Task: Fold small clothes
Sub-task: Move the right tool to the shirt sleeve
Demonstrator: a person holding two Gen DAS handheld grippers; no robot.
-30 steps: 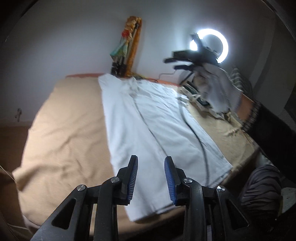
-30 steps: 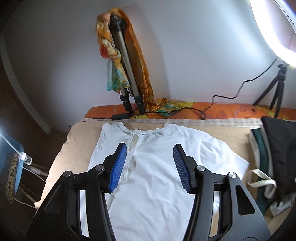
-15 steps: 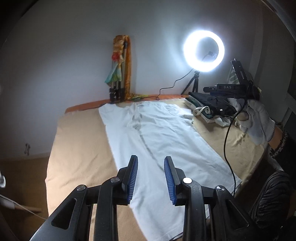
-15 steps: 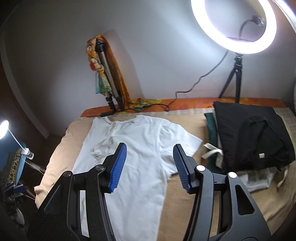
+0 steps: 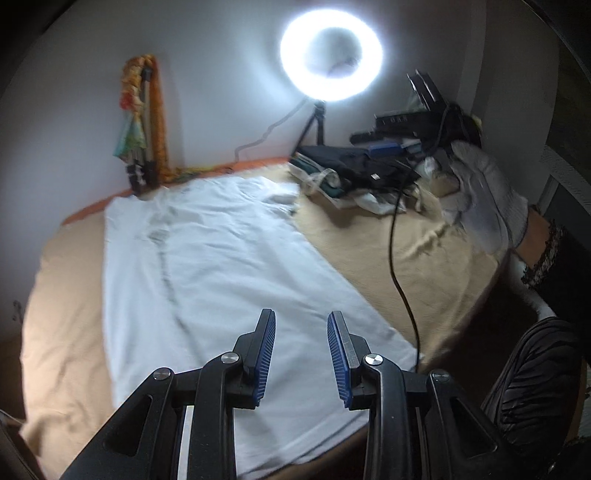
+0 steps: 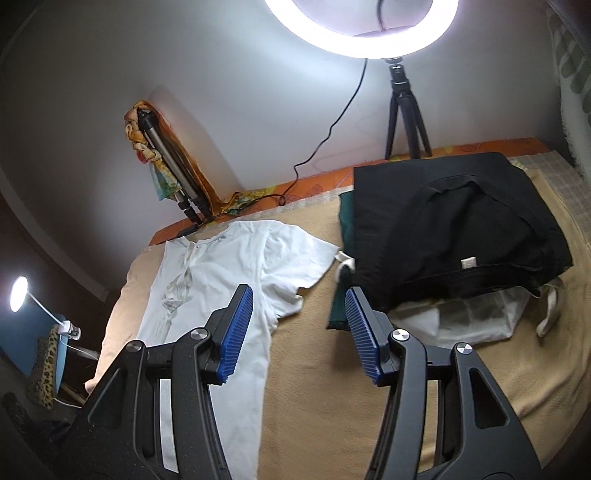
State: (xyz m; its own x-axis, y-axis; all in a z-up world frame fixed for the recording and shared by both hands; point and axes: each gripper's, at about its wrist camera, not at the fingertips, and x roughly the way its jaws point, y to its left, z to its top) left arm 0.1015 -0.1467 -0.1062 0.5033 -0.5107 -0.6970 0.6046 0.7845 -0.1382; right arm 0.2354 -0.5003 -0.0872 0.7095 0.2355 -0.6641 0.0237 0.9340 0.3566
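A white T-shirt [image 5: 221,273] lies spread flat on the tan bed cover [image 5: 436,273], neck toward the wall; it also shows in the right wrist view [image 6: 221,280]. My left gripper [image 5: 300,354] is open and empty, held above the shirt's near hem. My right gripper [image 6: 297,332] is open and empty, held above the bed between the shirt's right sleeve [image 6: 295,258] and a pile of dark folded clothes [image 6: 454,232]. In the left wrist view the right gripper [image 5: 399,138] shows in a white-gloved hand [image 5: 484,203] at the right, over that pile.
A lit ring light [image 6: 362,26] on a small tripod [image 6: 404,110] stands at the wall. A folded tripod with a colourful scarf [image 6: 166,166] leans in the corner. A black cable [image 5: 399,273] hangs across the bed. A desk lamp [image 6: 18,299] stands left of the bed.
The right gripper has swung right, off the shirt and toward the dark clothes pile. The left gripper has turned its view rightward and stays above the hem. Both stay open.
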